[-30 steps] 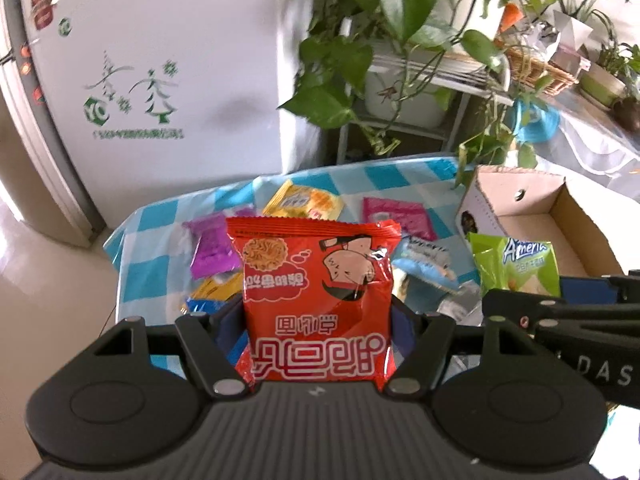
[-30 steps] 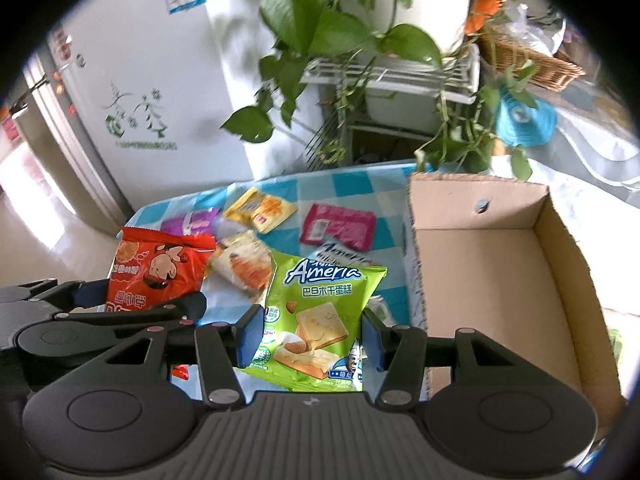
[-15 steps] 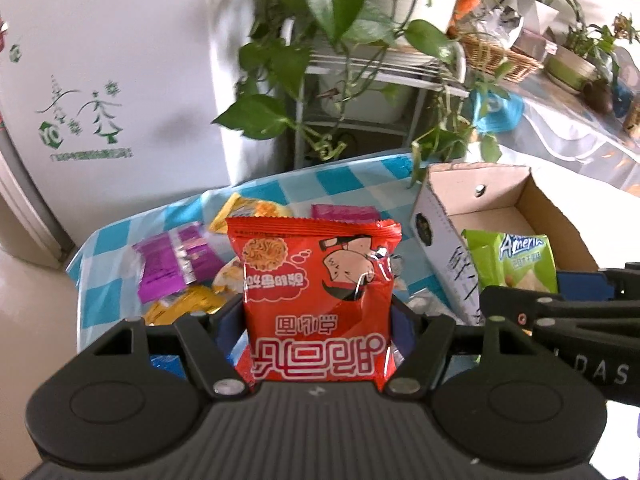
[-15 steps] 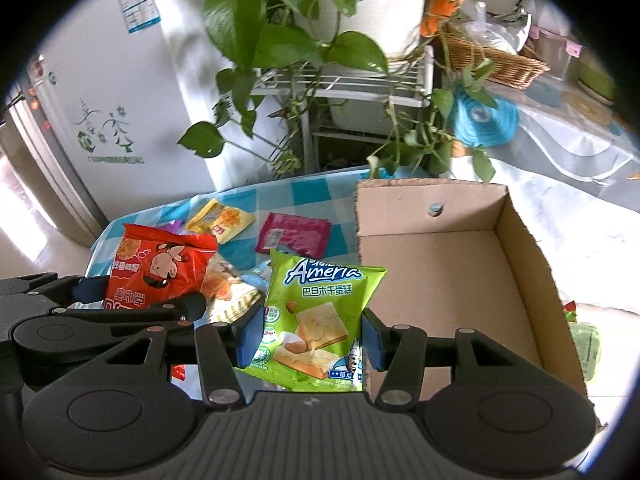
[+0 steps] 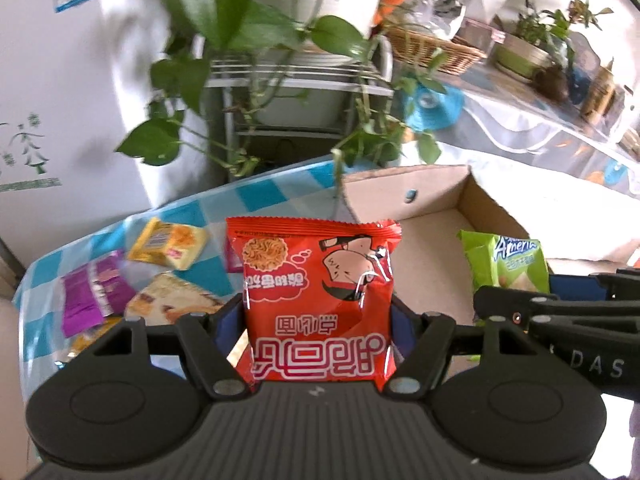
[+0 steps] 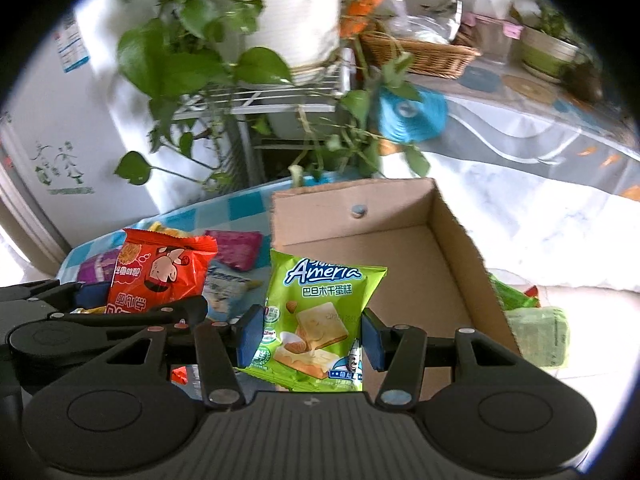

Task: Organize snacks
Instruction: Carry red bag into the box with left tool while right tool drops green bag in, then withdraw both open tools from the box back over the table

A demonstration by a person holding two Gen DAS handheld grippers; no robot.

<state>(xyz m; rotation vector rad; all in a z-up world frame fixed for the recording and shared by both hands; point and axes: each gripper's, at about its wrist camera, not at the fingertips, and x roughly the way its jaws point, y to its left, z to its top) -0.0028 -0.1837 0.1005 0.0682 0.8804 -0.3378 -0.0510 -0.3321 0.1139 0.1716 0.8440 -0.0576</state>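
Note:
My left gripper (image 5: 318,320) is shut on a red noodle snack packet (image 5: 316,300), held upright above the table; the packet also shows in the right wrist view (image 6: 160,276). My right gripper (image 6: 312,334) is shut on a green Ameria cake packet (image 6: 320,320), held at the near left edge of an open cardboard box (image 6: 452,248). The box (image 5: 440,204) looks empty inside. Loose packets lie on the blue-checked tablecloth (image 5: 260,196): a yellow one (image 5: 168,242), a purple one (image 5: 94,292), a beige one (image 5: 172,308) and a magenta one (image 6: 236,248).
A potted vine on a white wire stand (image 6: 280,80) hangs over the table's far edge. A white fridge (image 5: 60,100) stands at the left. A green pack (image 6: 540,332) lies right of the box. A wicker basket (image 6: 420,52) sits on a counter behind.
Both grippers have moved right with their packets, toward the cardboard box. The box now sits closer and more central in both views.

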